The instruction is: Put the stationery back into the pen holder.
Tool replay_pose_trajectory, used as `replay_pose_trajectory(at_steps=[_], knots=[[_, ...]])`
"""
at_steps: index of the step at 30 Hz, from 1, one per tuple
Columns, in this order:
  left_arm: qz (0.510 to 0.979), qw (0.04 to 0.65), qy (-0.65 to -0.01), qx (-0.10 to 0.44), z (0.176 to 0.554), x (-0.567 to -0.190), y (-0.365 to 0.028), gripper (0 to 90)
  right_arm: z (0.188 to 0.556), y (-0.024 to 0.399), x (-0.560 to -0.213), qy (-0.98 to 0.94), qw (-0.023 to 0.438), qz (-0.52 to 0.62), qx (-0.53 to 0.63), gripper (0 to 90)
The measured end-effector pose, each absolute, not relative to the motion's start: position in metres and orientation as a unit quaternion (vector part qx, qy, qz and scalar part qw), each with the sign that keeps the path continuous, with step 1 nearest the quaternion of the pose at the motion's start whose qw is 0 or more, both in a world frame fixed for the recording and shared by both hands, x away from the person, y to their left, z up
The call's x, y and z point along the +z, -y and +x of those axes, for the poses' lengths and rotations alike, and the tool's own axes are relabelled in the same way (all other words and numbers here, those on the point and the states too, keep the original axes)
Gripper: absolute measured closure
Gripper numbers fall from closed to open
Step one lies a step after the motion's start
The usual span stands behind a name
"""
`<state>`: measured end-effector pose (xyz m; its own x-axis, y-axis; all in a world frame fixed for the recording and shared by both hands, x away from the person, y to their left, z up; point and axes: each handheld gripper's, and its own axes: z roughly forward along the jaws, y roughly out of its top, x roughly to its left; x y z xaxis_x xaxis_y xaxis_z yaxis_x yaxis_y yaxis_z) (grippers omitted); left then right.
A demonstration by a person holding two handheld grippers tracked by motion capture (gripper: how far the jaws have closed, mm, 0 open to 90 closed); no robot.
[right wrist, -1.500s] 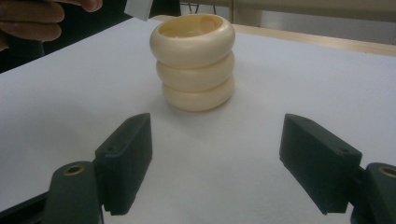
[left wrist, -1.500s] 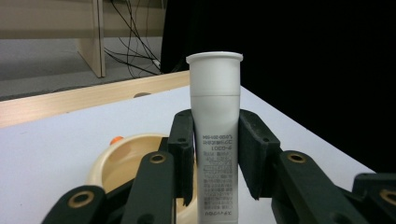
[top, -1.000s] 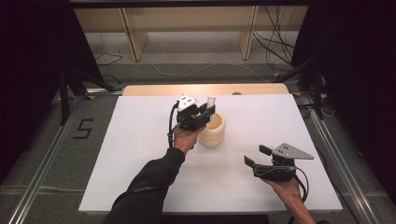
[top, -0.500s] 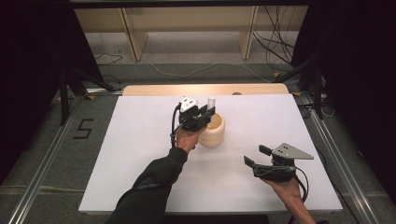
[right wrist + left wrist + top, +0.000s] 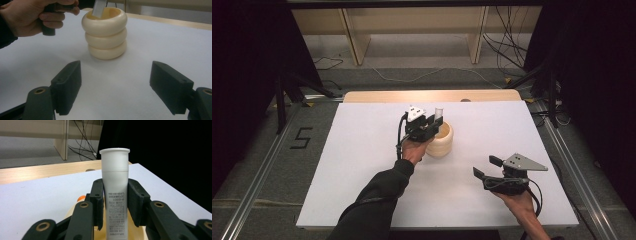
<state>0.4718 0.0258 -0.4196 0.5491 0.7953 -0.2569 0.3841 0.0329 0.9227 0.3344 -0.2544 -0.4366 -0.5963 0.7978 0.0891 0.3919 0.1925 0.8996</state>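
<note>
The white table (image 5: 362,165) carries one landmark, the cream ribbed holder (image 5: 439,140), a cup of three stacked rings that stands upright near the table's middle. Just left of the holder, the left gripper (image 5: 432,122) is held by the person's left hand (image 5: 414,149), with the dark sleeve (image 5: 372,205) running down toward the near edge. Its jaws are clamped on the white tube (image 5: 115,187), pads pressing both sides of the printed body. The tube stands upright, cap end up, directly above the holder's mouth; in the right gripper view its lower end (image 5: 98,8) sits at the holder's rim (image 5: 105,18), and whether it touches the inside cannot be told. A small orange item (image 5: 80,198) shows inside the holder, behind the left jaw. To the right of the holder and nearer the person, well apart from it, the right gripper (image 5: 484,170) rests in the right hand (image 5: 517,202). Its jaws stand wide apart with nothing between them, aimed at the holder across bare table.
</note>
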Motion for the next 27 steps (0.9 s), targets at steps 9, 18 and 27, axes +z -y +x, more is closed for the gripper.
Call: replay_pose_trajectory(at_steps=[9,18,27], knots=[[0.674,0.563,-0.445,0.178,0.4719,-0.4262,-0.0281,68.0,0.3346,0.2543,-0.4369,-0.745,0.205,0.399,0.494,26.0],[0.680,0.558,-0.441,0.178,0.4702,-0.4284,-0.0281,67.9,0.3347,0.2542,-0.4370,-0.745,0.206,0.398,0.494,26.0],[0.692,0.543,-0.440,0.180,0.4676,-0.4302,-0.0276,67.9,0.3346,0.2541,-0.4371,-0.746,0.206,0.398,0.493,26.0]])
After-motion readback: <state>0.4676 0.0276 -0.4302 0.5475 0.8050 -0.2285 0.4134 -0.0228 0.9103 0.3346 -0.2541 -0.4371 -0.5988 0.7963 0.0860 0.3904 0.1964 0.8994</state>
